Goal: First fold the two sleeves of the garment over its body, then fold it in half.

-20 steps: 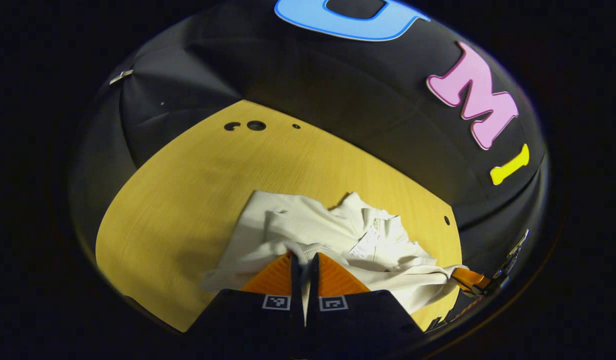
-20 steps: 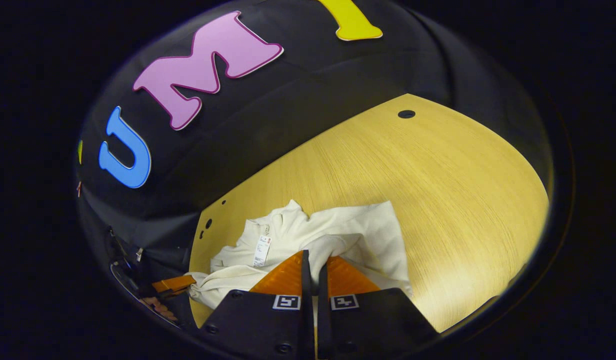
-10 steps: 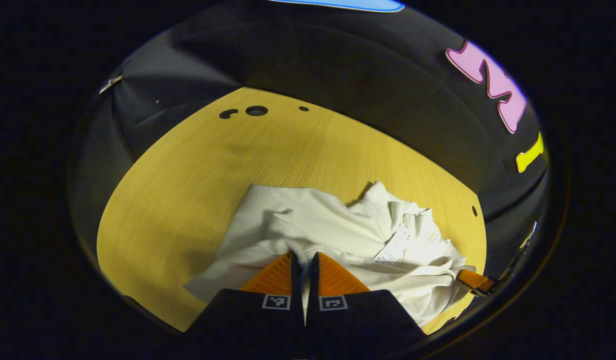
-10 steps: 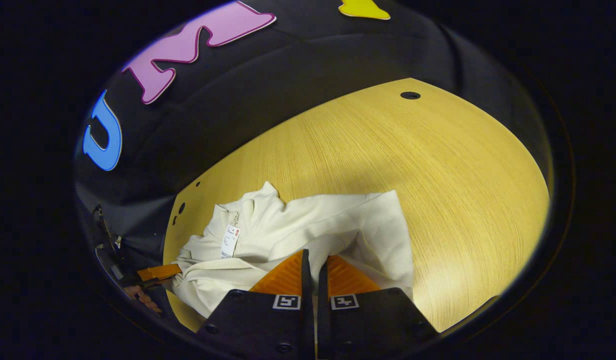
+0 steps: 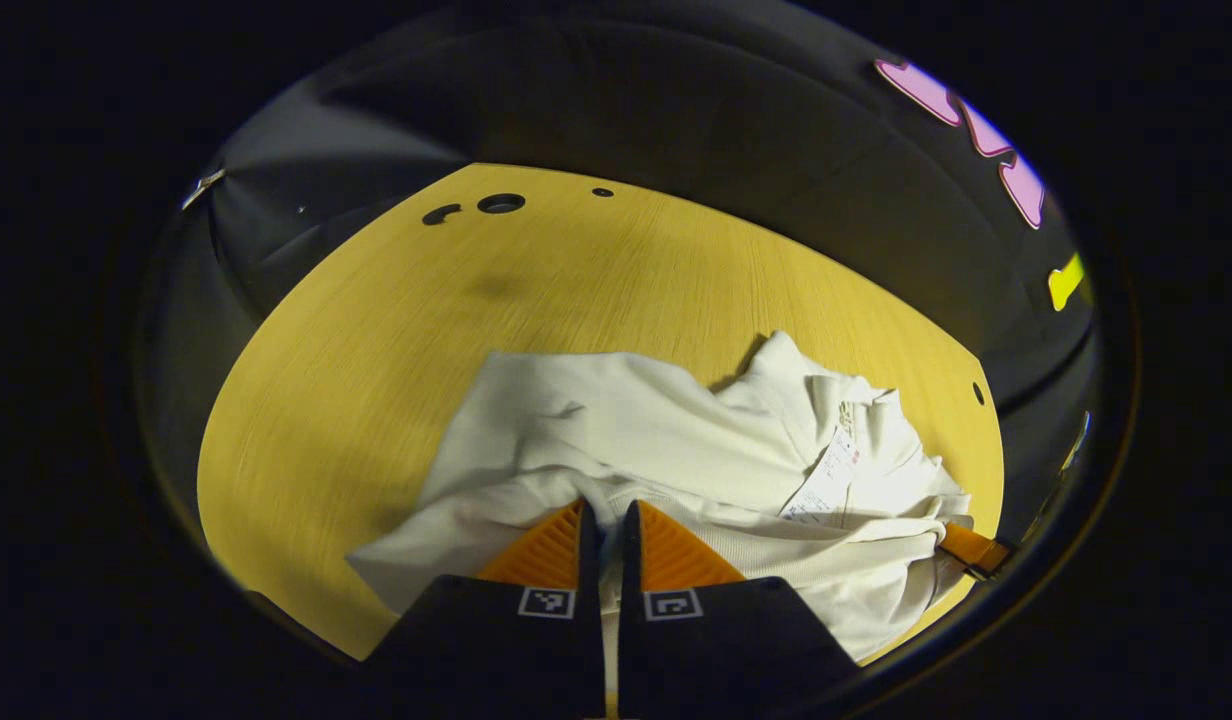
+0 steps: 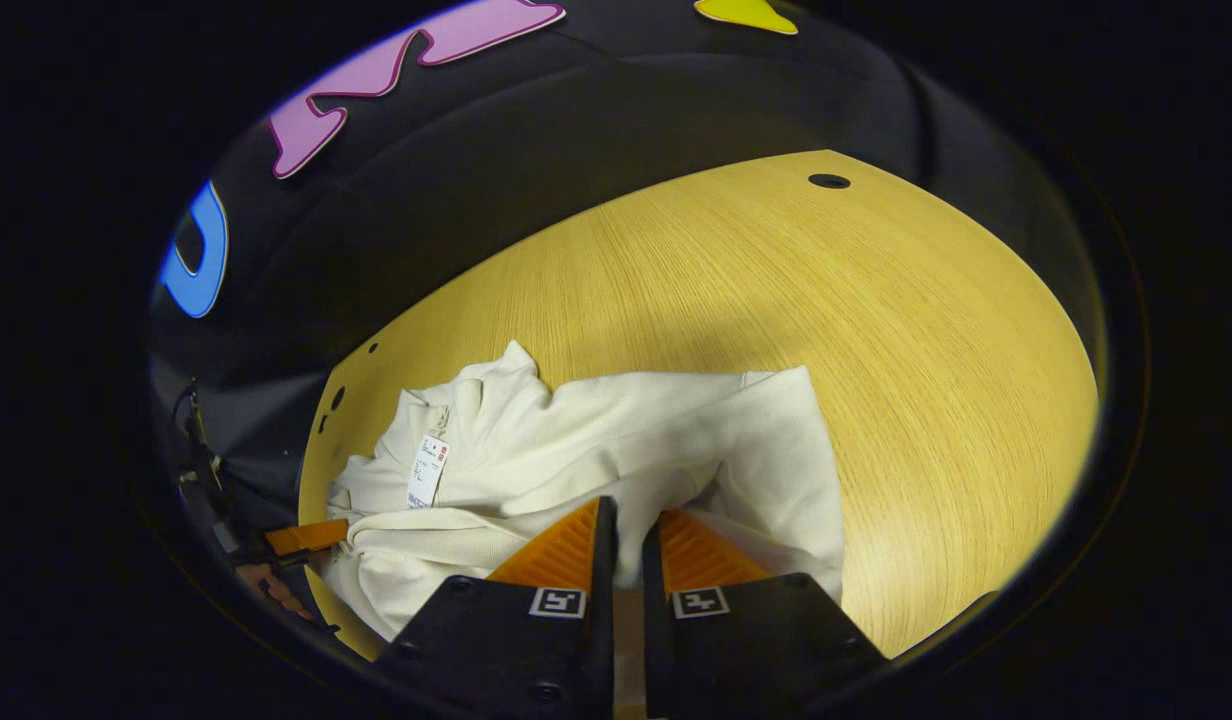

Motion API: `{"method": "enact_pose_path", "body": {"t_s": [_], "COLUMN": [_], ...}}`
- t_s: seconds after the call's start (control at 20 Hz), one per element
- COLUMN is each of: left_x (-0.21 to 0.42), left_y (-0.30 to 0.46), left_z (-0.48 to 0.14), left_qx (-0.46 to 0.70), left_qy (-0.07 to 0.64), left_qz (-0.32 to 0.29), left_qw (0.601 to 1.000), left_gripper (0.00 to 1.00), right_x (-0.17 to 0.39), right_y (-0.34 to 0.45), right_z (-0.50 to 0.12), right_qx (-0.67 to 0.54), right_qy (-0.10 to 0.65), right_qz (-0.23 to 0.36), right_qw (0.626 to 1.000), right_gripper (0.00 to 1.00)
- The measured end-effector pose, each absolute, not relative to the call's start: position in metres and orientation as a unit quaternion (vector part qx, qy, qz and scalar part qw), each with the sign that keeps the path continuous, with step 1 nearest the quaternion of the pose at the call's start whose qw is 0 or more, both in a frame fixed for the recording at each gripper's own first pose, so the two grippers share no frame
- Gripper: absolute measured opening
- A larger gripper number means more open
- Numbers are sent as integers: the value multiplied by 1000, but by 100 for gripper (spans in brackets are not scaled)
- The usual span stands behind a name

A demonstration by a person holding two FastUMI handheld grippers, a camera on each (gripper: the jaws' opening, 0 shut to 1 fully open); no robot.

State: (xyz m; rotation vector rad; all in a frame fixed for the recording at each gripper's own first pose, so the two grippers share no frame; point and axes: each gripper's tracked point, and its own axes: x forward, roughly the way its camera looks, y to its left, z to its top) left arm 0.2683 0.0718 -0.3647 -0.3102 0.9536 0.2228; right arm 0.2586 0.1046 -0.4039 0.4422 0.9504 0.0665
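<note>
A cream garment (image 5: 656,450) lies bunched on the yellow wooden table (image 5: 376,330), collar and a white tag (image 5: 826,480) toward the right in the left gripper view. My left gripper (image 5: 606,515) is shut on a ribbed edge of the cloth at the near side. In the right gripper view the same garment (image 6: 616,440) spreads across the table (image 6: 876,330), with its tag (image 6: 428,470) at the left. My right gripper (image 6: 631,520) is shut on another fold of the near edge. The right gripper's finger (image 5: 971,550) shows at the cloth's far right corner in the left gripper view.
The table has small round holes near its far edge (image 5: 499,203) and one at a corner (image 6: 828,181). Black booth cloth surrounds the table. A hand (image 6: 276,590) holding the other gripper shows at the lower left of the right gripper view. Bare tabletop lies beyond the garment.
Both grippers have carried the held edge forward and lower toward the table. The garment looks larger and more spread out, and the wall has slid up out of both views.
</note>
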Motion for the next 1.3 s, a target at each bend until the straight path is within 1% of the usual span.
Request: {"method": "enact_pose_path", "body": {"t_s": [0.1, 0.2, 0.25, 0.3, 0.35, 0.45, 0.5, 0.55, 0.6, 0.65, 0.7, 0.75, 0.8, 0.85, 0.9, 1.15, 1.3], "left_x": [269, 268, 268, 270, 270, 269, 268, 265, 263, 260, 257, 254, 248, 243, 238, 208, 194], "left_y": [69, 72, 72, 70, 68, 65, 64, 63, 63, 62, 62, 62, 62, 61, 60, 54, 46], "left_z": [-363, -357, -354, -348, -343, -332, -323, -319, -313, -308, -301, -295, -289, -284, -277, -258, -248], "left_qx": [-153, -159, -162, -163, -162, -157, -156, -155, -153, -152, -149, -147, -144, -141, -138, -119, -102], "left_qy": [454, 447, 441, 433, 426, 410, 403, 398, 392, 387, 379, 374, 371, 369, 365, 361, 355], "left_qz": [94, 94, 94, 93, 90, 88, 86, 85, 84, 79, 78, 74, 73, 69, 64, 42, 11], "left_qw": [873, 875, 878, 882, 885, 894, 898, 900, 903, 906, 910, 913, 915, 916, 918, 924, 929], "left_gripper": [17, 23, 24, 33, 39, 56, 77, 72, 74, 82, 75, 75, 83, 83, 76, 76, 75], "right_x": [258, 258, 257, 255, 255, 252, 250, 249, 247, 243, 240, 236, 232, 228, 224, 199, 187], "right_y": [104, 105, 108, 108, 108, 110, 111, 112, 109, 107, 107, 107, 107, 107, 107, 111, 108], "right_z": [-400, -393, -389, -384, -378, -364, -357, -349, -342, -337, -331, -325, -319, -314, -309, -290, -281], "right_qx": [209, 208, 211, 209, 207, 206, 206, 206, 201, 197, 194, 194, 194, 195, 195, 185, 171], "right_qy": [450, 442, 439, 436, 430, 416, 411, 403, 397, 393, 391, 388, 386, 385, 384, 380, 372], "right_qz": [32, 36, 42, 44, 48, 54, 57, 60, 59, 59, 62, 64, 67, 69, 71, 82, 80], "right_qw": [868, 872, 872, 874, 878, 884, 886, 890, 894, 896, 898, 899, 899, 899, 900, 903, 909], "right_gripper": [17, 22, 34, 36, 47, 72, 67, 98, 100, 98, 99, 99, 99, 99, 98, 99, 98]}}
